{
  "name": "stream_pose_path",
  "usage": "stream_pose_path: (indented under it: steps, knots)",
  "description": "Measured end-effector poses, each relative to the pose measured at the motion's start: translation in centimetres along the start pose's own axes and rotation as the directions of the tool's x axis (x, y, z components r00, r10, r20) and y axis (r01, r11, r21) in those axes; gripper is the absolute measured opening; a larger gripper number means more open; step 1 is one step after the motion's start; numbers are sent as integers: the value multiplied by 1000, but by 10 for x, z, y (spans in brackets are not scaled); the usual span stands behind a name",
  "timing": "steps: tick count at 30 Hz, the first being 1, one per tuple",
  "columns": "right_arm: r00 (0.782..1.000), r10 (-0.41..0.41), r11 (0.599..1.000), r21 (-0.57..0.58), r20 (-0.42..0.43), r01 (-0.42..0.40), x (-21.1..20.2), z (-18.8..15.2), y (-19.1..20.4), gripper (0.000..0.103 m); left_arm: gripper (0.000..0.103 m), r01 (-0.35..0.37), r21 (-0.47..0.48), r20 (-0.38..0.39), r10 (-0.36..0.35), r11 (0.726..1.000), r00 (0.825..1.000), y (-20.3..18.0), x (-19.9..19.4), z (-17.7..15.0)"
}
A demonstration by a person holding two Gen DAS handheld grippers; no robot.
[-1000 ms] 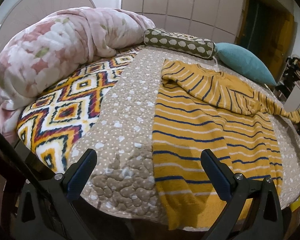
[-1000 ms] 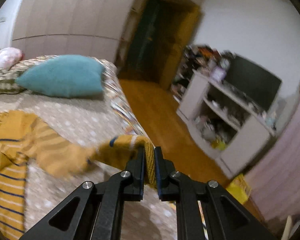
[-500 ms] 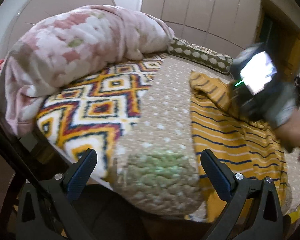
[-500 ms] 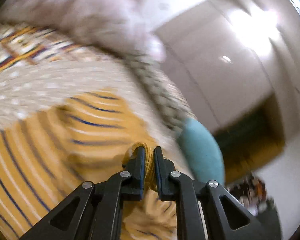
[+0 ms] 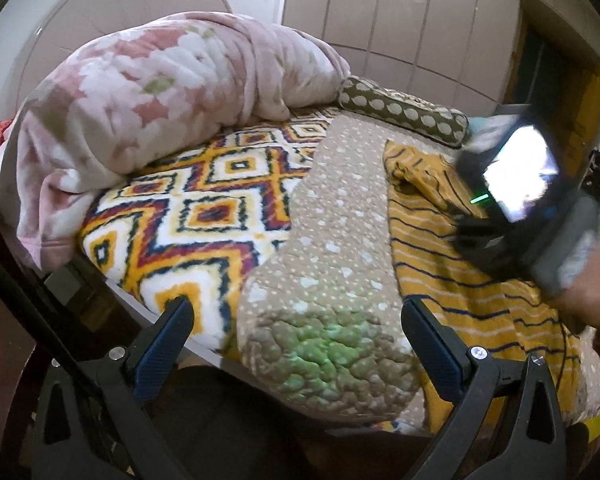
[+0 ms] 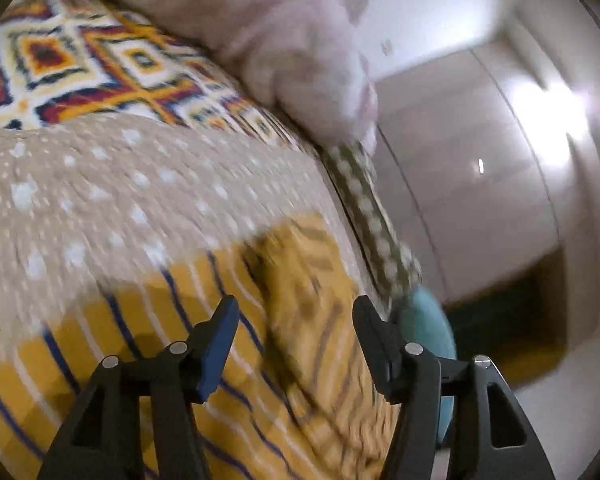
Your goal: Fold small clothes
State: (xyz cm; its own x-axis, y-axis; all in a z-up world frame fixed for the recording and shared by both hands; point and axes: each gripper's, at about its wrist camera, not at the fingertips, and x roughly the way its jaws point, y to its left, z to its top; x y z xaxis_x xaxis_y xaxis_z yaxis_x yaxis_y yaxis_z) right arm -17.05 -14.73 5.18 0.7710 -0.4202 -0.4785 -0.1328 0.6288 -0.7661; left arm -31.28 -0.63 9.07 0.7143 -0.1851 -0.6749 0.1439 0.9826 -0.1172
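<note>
A yellow sweater with navy and white stripes (image 5: 452, 272) lies flat on the beige dotted quilt (image 5: 340, 216), both sleeves laid across its chest. My right gripper (image 6: 294, 316) hovers just above the folded sleeve (image 6: 300, 264); its jaws are opening and nothing is pressed between the pads. In the left wrist view the right device, its lit screen (image 5: 520, 176) and the hand holding it sit over the sweater's upper part. My left gripper (image 5: 296, 320) stands open at the bed's near edge, left of the sweater's hem, holding nothing.
A pink floral duvet (image 5: 160, 96) is piled at the back left on a zigzag-patterned blanket (image 5: 196, 208). A dotted bolster (image 5: 400, 112) and a teal pillow (image 6: 424, 320) line the head of the bed. Pale cupboard doors (image 5: 400, 16) stand behind.
My right gripper carried the right sleeve from off the bed's side across onto the sweater's chest, rolling as it went, then opened and let it go. The left view shifted left early on.
</note>
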Motion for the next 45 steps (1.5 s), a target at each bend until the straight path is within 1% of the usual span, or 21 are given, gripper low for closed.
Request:
stream_pose_path:
  steps: [1,2,3,4,5,8,9,10,12,15,19,24,32,40,45]
  knots:
    - [1000,13,998,59,-23,-12,-4,-10,-13,63,103,0,10,1,0,1000,1000,-4,0,0]
    - [998,27,990,143,-51,-20,-13,-26,-30,63,103,0,18,1,0,1000,1000,-7,0,0]
    - [997,33,982,189,-65,-20,-18,-35,-40,65,103,3,25,0,-3,1000,1000,-11,0,-1]
    - [996,37,969,248,-87,-14,-25,-48,-52,68,103,8,34,-4,-8,999,1000,-17,0,0]
    - [993,37,949,315,-112,0,-37,-66,-64,69,103,11,40,-7,-11,999,1000,-21,0,-1]
    - [990,33,903,428,-140,31,-66,-101,-86,72,103,25,75,-16,-23,997,1000,-40,0,-1]
    - [989,23,887,460,-146,47,-76,-113,-92,75,103,27,99,-17,-26,995,1000,-51,-1,-2]
    - [988,10,871,487,-151,65,-84,-124,-97,77,103,29,115,-16,-27,993,1000,-57,-1,-2]
    - [987,-8,848,522,-163,94,-95,-138,-107,78,103,33,156,-14,-31,987,999,-74,-2,-2]
    - [982,-9,820,560,-189,116,-102,-158,-118,78,103,40,222,-16,-38,974,999,-101,-4,-4]
    - [980,-9,798,589,-198,127,-104,-173,-127,78,103,42,274,-15,-40,961,999,-122,-7,-8]
    - [979,8,776,619,-204,122,-101,-186,-131,78,103,35,303,-16,-32,952,999,-134,-7,-9]
    - [977,22,770,627,-210,118,-98,-188,-129,78,103,35,292,-32,-27,956,999,-129,-3,-9]
    - [977,55,775,626,-206,88,-93,-185,-122,78,103,30,258,-53,-17,966,998,-119,4,-9]
    - [975,71,773,630,-211,80,-90,-186,-119,78,103,27,259,-58,-12,966,998,-118,6,-10]
